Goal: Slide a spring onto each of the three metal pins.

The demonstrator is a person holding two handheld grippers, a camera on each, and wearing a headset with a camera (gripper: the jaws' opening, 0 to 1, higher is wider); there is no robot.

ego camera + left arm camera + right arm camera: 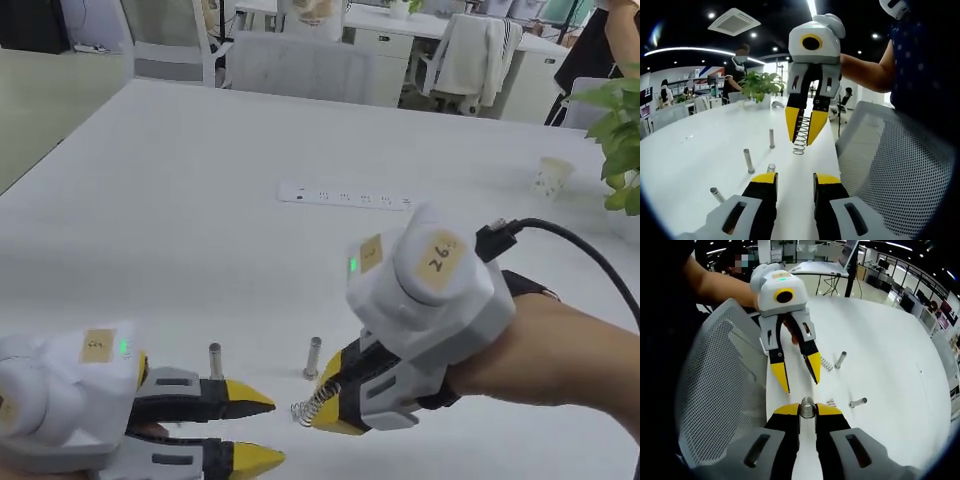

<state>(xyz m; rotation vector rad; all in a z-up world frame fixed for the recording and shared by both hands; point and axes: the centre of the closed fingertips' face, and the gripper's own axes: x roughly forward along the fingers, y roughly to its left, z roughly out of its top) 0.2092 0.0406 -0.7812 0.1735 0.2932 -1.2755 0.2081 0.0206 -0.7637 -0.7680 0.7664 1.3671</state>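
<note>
My right gripper (322, 398) is shut on a small steel spring (312, 404), held just above the white table; its own view shows the coil (808, 407) clamped between the yellow tips. Two upright metal pins (215, 358) (313, 357) stand just beyond it. My left gripper (255, 428) is open at the bottom left and holds nothing. In the left gripper view three bare pins (771, 138) (748, 160) (716, 194) stand in a row, with a loose spring (771, 167) by my left gripper (796, 179). Another loose spring (826, 363) lies beside a pin (840, 359).
A white power strip (345, 196) lies mid-table. A paper cup (551, 177) and a green plant (622, 140) are at the far right. A grey mesh chair (890, 165) stands along the table's near edge. Chairs and desks are behind.
</note>
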